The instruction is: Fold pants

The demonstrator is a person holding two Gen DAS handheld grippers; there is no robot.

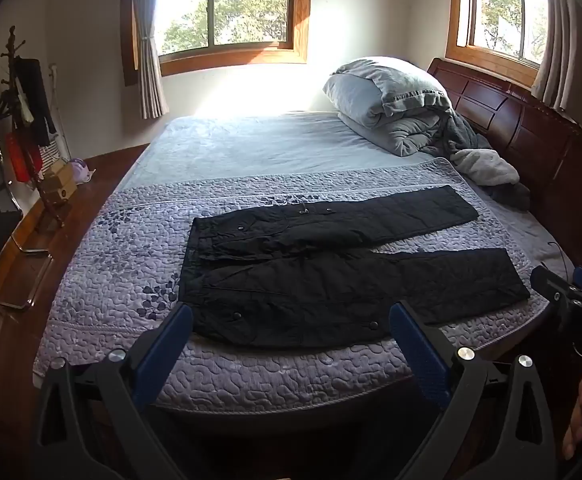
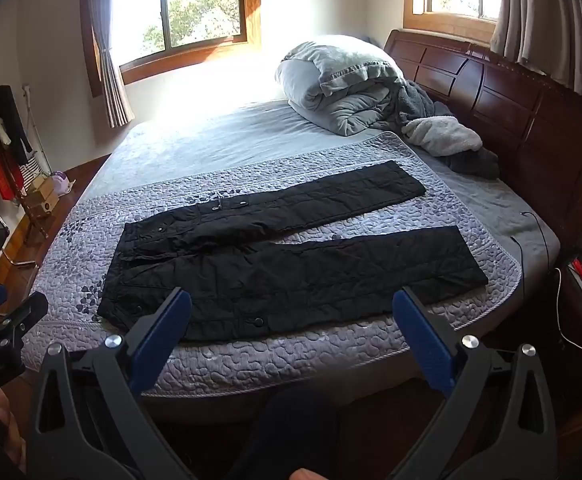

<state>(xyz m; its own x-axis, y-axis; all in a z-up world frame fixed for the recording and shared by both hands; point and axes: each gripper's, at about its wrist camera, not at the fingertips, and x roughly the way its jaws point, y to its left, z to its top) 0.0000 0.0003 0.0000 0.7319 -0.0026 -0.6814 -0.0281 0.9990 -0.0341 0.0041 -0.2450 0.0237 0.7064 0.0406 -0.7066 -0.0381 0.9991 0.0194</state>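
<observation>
**Pants flat on the bed, both tools wide and short of them**

Bedroom light pours in from the far windows over a bed [image 1: 251,376] covered near its edge by a purple quilted spread. Nearest each camera are the tools themselves: the left tool [image 1: 291,320] and the right tool [image 2: 291,308] both stand with fingers spread wide and nothing between them, held off the near edge of the bed and not touching any cloth.

Just beyond them lie the black pants [image 1: 331,280], spread flat on the spread and unfolded. Their long axis runs crosswise to both tools: waistband to the left, the two legs reaching right, parted in a narrow V. The near leg lies closest to the tools; the far leg sits behind it. By my reading, the left tool is nearer the waistband and the right tool nearer the cuffs, which suits a lengthwise fold of one leg over the other.

Farther back, a heap of grey bedding [image 2: 347,88] rests against the dark headboard [image 2: 511,92].

Fisheye bending distorts the bed's edges. The pants' black fabric swallows seams and pockets, so front or back side up is hard to tell.
</observation>
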